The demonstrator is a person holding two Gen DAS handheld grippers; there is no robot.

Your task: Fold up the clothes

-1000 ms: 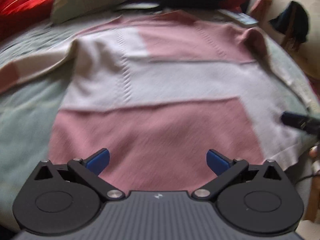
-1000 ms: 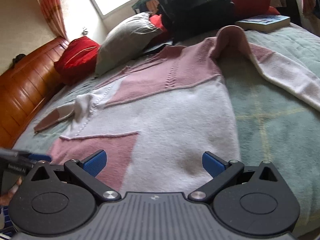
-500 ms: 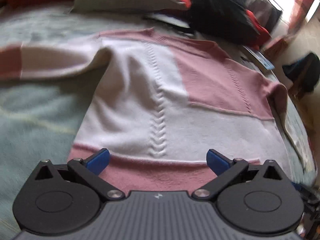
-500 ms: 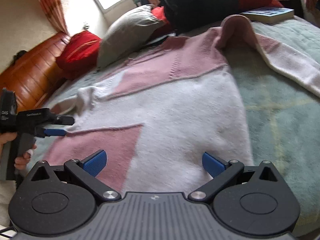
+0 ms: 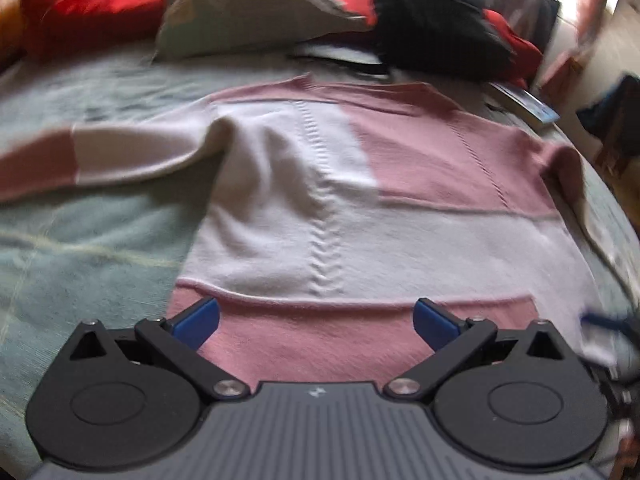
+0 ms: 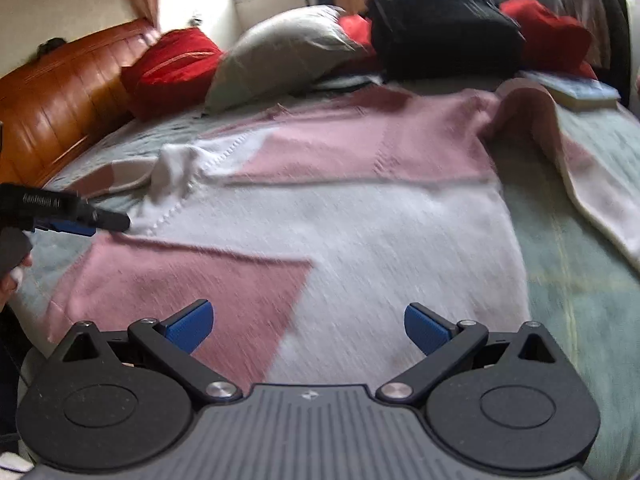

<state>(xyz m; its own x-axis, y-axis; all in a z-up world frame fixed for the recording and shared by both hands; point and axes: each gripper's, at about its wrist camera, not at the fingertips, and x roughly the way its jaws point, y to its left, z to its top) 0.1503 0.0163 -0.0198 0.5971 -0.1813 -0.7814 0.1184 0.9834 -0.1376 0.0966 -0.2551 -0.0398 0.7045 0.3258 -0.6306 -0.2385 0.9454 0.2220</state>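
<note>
Left wrist view: blurred sweater [image 5: 360,208]; right claw [image 5: 600,318] barely discernible

Sweater [image 5: 360,216] [image 6: 360,216]: knit, colour-blocked in pink and white, lies spread flat and unfolded on the bed. Hem nearest both cameras, neckline at the far end. Panels: pink band along the hem on one side, white band across the middle, pink block at the upper chest, white block at the other shoulder. A vertical cable-stitch line runs down the white section. One sleeve [image 5: 100,160] extends sideways, white with a pink cuff end, lying flat, bunched slightly at the armpit. Other sleeve [image 6: 580,184] arches up at the shoulder, then trails down along the body's side, pink at top turning white. Minor wrinkles near the white shoulder.
</note>
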